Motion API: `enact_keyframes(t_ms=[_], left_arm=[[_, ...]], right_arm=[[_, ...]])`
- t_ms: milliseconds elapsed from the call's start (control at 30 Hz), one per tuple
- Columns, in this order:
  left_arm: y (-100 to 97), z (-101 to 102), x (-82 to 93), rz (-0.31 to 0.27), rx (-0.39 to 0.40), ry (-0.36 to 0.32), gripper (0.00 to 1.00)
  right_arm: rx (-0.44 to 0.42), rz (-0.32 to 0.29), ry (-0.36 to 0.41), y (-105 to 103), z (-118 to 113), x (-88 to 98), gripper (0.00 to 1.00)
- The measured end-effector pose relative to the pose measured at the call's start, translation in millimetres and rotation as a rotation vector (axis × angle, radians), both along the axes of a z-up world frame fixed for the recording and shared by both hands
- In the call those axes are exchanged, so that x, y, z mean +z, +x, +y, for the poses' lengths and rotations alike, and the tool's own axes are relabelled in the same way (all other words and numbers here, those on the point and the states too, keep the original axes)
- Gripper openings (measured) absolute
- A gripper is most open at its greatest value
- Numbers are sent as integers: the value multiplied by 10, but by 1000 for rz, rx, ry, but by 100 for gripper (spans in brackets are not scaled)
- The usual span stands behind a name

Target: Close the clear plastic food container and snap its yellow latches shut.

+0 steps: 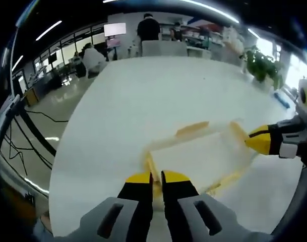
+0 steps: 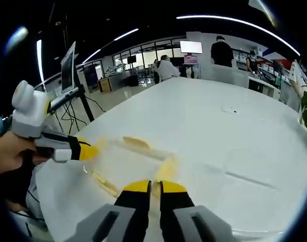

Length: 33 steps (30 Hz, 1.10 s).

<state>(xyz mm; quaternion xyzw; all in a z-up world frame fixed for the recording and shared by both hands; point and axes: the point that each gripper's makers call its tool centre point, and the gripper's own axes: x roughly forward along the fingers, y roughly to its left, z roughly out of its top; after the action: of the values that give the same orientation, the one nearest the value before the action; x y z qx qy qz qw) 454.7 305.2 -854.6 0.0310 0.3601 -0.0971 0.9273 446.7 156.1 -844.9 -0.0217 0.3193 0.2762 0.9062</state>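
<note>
Left gripper view: the left tool [image 1: 157, 178] has its yellow-tipped jaws pressed nearly together, pinching the near latch [image 1: 150, 165] of the clear container [image 1: 196, 154]. The container sits on the white tabletop [image 1: 158, 96], close to the edge nearest the person. Its lid appears to lie on it; whether it is fully seated cannot be told. Yellow latches show along its sides, one on the far side [image 1: 192, 128]. The right tool [image 1: 258, 141] enters from the right, its yellow tip touching the container's right end; its jaw state cannot be told here.

Right gripper view: the right tool [image 2: 155, 187] has jaws close together on a yellow latch [image 2: 165, 169] at the container's end. The left tool [image 2: 87, 150] comes in from the left, held by a hand [image 2: 7, 151]. The picture is blurred, so the container's outline is faint.

People [image 1: 148, 27] stand and sit beyond the tabletop's far edge. A plant [image 1: 261, 64] stands near its far right corner.
</note>
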Motion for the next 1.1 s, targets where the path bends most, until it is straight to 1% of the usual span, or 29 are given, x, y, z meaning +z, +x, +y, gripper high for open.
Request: enact_keyframes(t_ms=[167, 467, 733, 1100], left_arm=[[-38, 32, 82, -10, 8, -2, 3], [-104, 51, 220, -23, 23, -1, 3], [-134, 16, 338, -38, 15, -3, 3], [-121, -84, 422, -47, -7, 12, 4]], right_arm=[[12, 0, 5, -42, 25, 38, 2], [11, -6, 22, -91, 40, 173, 2], [12, -21, 27, -85, 11, 271, 2], [0, -33, 36, -47, -81, 370, 2]])
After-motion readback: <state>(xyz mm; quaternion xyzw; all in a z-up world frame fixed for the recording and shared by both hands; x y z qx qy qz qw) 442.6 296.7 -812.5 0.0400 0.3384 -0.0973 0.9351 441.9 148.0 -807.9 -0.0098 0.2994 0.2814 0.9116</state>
